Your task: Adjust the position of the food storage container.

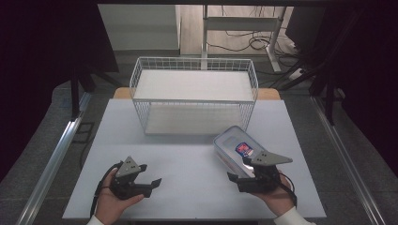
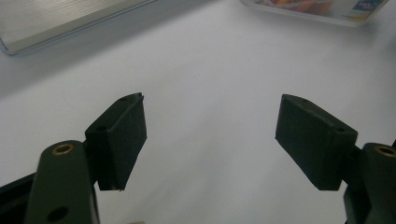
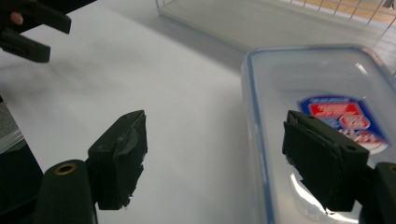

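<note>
Clear plastic box (image 1: pixel 238 149) w/ a red-blue label sits on the white table (image 1: pixel 187 159), just in front of the wire basket (image 1: pixel 194 95), off its right corner. Right gripper (image 1: pixel 240 174) is at the box's near edge, jaws wide open, one jaw over the lid, the other over bare table, not gripping anything. Left gripper (image 1: pixel 149 174) is well to the left of the box, jaws also apart, nothing btwn them.

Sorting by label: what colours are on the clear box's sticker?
Blue, red and white sticker, clearest in the right gripper view.
</note>
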Tool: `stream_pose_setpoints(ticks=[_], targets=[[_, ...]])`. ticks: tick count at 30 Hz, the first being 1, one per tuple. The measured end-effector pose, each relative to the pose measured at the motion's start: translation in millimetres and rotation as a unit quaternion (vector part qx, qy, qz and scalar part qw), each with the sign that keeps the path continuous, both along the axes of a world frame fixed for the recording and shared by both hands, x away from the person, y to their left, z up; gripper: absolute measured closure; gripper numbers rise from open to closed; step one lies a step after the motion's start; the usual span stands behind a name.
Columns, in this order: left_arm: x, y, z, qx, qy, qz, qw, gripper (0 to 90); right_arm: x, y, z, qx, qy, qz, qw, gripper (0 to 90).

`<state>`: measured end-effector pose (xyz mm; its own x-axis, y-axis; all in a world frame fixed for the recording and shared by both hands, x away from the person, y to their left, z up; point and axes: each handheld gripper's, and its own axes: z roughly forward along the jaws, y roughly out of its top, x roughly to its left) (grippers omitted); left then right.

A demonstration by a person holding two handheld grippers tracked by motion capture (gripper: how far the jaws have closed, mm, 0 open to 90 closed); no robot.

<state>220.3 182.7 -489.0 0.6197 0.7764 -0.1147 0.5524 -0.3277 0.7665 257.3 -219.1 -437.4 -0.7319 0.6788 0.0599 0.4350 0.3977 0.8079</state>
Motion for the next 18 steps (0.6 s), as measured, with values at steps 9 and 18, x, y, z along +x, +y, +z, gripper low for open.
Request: stream_pose_setpoints(ticks=[9,18], targets=[[1.9,-1.6,-2.5,0.0,0.002,0.001,1.0,24.4,32.3,-4.9,27.6,-0.036,0.002,-0.032,0.9989,26.4],[2.7,-3.0,-4.6,0.003,0.008,-0.002,1.0,24.4,73.3,-32.4,37.1,-0.035,0.018,-0.091,0.9951,41.8]])
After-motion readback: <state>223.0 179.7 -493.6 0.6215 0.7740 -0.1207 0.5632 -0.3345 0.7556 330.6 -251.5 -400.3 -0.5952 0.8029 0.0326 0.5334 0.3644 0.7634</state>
